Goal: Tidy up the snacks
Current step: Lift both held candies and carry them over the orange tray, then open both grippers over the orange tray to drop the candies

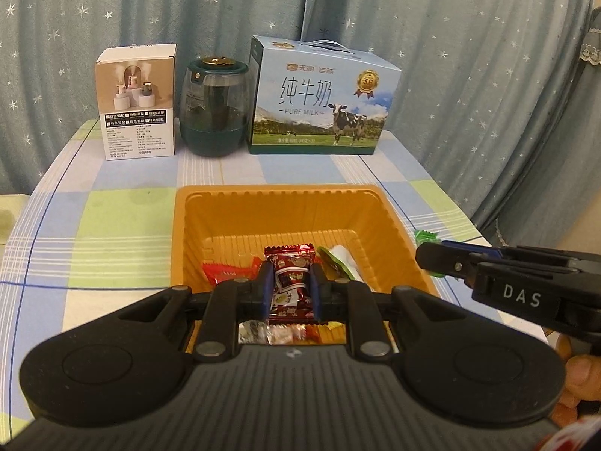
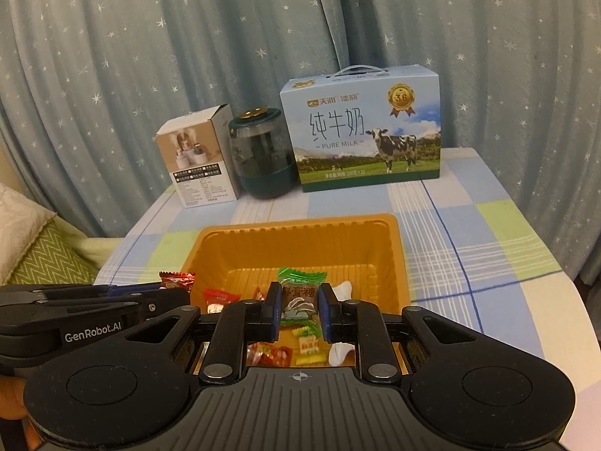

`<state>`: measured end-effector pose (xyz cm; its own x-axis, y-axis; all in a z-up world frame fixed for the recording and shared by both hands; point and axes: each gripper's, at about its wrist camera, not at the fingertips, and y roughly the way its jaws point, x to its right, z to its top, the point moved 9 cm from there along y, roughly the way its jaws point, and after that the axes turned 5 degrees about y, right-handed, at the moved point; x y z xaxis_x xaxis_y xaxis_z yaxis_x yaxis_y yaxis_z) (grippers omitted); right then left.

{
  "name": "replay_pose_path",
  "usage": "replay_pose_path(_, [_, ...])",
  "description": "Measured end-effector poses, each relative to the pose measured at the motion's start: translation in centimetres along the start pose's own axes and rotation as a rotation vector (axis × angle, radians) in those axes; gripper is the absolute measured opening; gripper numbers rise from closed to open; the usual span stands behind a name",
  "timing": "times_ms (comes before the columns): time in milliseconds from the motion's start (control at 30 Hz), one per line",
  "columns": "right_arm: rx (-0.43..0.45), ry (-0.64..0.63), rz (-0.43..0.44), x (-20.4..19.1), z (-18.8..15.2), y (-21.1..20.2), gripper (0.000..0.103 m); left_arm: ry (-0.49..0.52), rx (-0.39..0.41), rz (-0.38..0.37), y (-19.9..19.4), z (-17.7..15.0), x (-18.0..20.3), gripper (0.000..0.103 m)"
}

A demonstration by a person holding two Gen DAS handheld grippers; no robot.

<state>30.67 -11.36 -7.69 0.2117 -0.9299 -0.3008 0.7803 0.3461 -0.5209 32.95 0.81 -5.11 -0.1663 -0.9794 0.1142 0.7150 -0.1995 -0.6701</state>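
An orange plastic tray (image 1: 278,210) sits on the checked tablecloth and holds several wrapped candies. My left gripper (image 1: 291,289) is shut on a dark red wrapped candy (image 1: 290,282), held above the tray's near side. My right gripper (image 2: 299,308) is shut on a green-and-brown wrapped candy (image 2: 298,295), held above the tray (image 2: 300,240). In the left wrist view the right gripper (image 1: 424,257) reaches in from the right over the tray's right rim with the green wrapper showing. In the right wrist view the left gripper (image 2: 180,297) comes in from the left with the red candy at its tip.
At the table's back stand a white product box (image 1: 137,101), a dark green jar-like humidifier (image 1: 214,107) and a blue Pure Milk carton (image 1: 321,99). Blue star curtains hang behind. A cushion (image 2: 33,251) lies off the table's left edge.
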Motion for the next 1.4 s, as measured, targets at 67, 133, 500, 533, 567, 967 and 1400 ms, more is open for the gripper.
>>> replay_pose_path(67, [-0.006,0.001,-0.004,0.2,0.1,0.5,0.02,0.0,-0.003,0.006,0.4,0.3,-0.3,0.018])
replay_pose_path(133, [-0.016,0.002,-0.005,0.4,0.2,1.0,0.02,-0.004,-0.008,0.008,0.8,0.4,-0.5,0.018])
replay_pose_path(500, [-0.054,0.03,-0.013,1.4,0.6,3.9,0.02,-0.009,-0.047,0.022,3.7,0.6,-1.9,0.018])
replay_pose_path(533, [-0.055,0.031,-0.012,1.5,0.7,4.1,0.02,-0.008,-0.049,0.022,3.9,0.6,-1.9,0.018])
replay_pose_path(567, [-0.056,0.032,-0.013,1.5,0.8,4.3,0.02,-0.008,-0.05,0.021,4.1,0.6,-2.0,0.018])
replay_pose_path(967, [-0.068,0.024,-0.029,1.9,1.3,6.9,0.02,-0.006,-0.059,0.025,6.5,1.0,-2.5,0.018])
replay_pose_path(1400, [-0.087,0.047,-0.026,2.2,1.2,8.0,0.021,0.004,-0.07,0.036,7.0,0.8,-3.0,0.03])
